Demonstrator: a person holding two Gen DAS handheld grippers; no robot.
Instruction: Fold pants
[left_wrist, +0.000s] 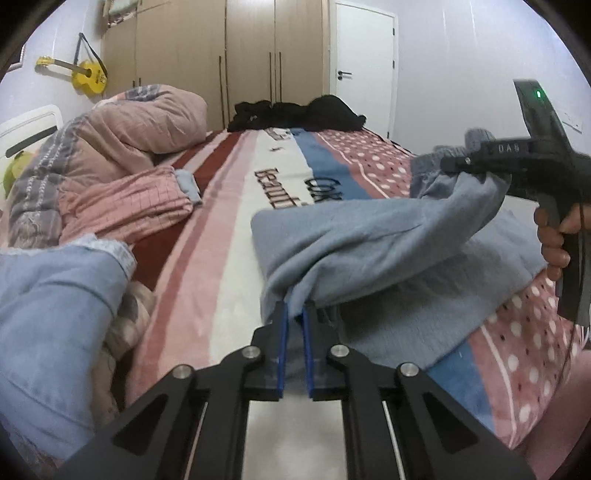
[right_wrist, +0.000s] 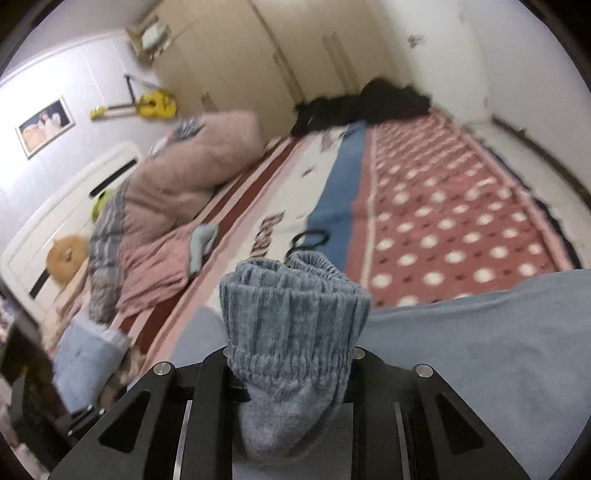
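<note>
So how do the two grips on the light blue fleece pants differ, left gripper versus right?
The left gripper pinches a plain edge of the light blue fleece pants low, near the striped and dotted bed blanket; the right gripper holds them raised above it. The right gripper's jaws clamp bunched ribbed cuffs, while the left gripper's grip a thin fold. Both are shut on the same garment.

A bed (left_wrist: 236, 236) fills the middle of both views, covered by a striped blanket (left_wrist: 332, 162) with white dots along its right side. At the left of the frame lies a bunched pink quilt (left_wrist: 122, 147), with a pink checked cloth (left_wrist: 136, 206) just below it. A heap of black clothes (left_wrist: 295, 114) sits at the far end, top centre. Grey-blue pants (left_wrist: 388, 251) rest partly on the blanket at lower right.
</note>
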